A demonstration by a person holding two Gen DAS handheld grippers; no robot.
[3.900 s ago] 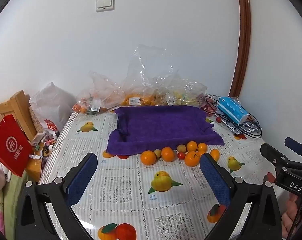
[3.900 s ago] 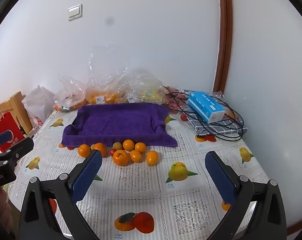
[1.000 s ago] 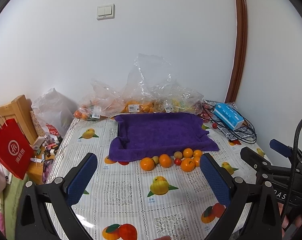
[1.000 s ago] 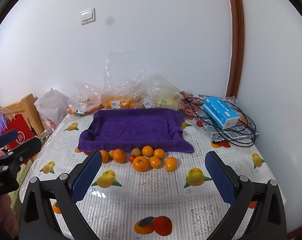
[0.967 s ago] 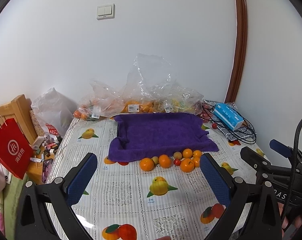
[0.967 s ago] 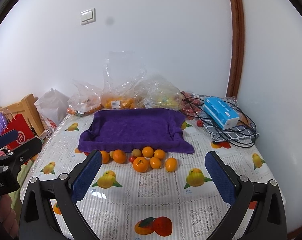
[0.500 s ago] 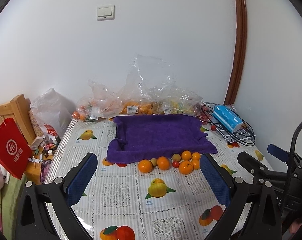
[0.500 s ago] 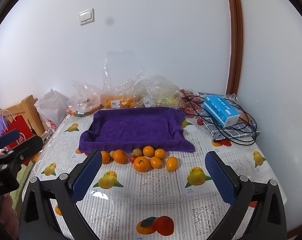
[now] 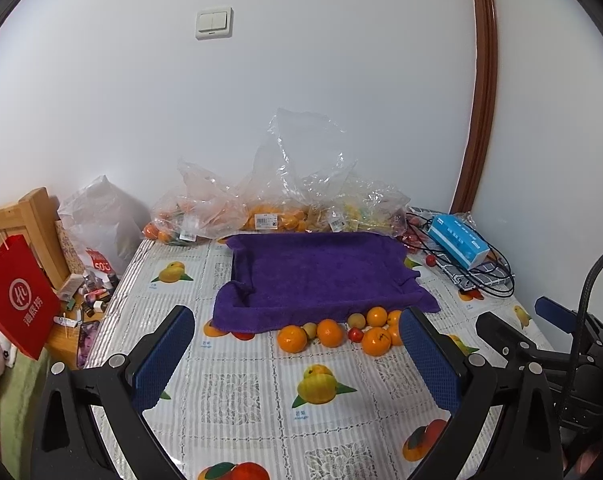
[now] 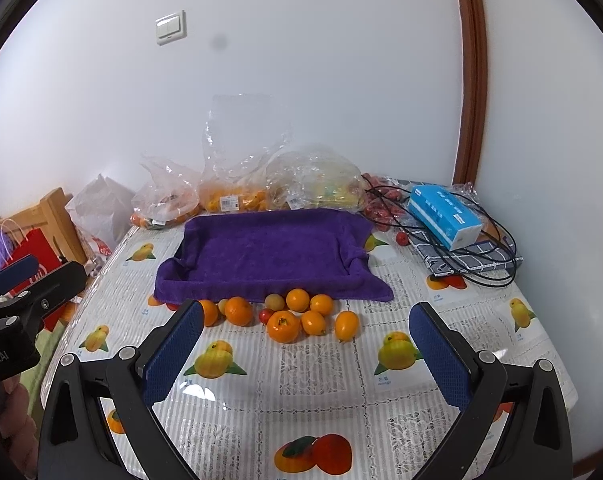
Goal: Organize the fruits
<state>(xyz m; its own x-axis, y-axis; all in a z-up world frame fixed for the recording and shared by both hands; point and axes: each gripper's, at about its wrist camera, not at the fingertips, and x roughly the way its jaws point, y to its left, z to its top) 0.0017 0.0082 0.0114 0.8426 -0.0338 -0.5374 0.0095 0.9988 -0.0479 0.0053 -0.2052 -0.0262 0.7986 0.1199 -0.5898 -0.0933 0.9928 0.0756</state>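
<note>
Hovering over the counter (image 10: pixel 293 376), left tool (image 9: pixel 297 364) and right tool (image 10: pixel 297 348) are both spread wide and empty. The fruits (image 10: pixel 284 326) lie just in front of the purple towel tray (image 10: pixel 269 252); approaching one outer fruit squarely likely avoids scattering neighbours.

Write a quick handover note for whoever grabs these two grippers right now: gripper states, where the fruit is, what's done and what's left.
Left gripper: open, holding nothing, above the tablecloth.
Right gripper: open, holding nothing.
Loose fruit: oranges, small pale fruits and a red one, clustered on the tablecloth against the front edge of the purple towel-lined tray.
Done: nothing; no fruit in the tray.
Left: sort all of it.
</note>
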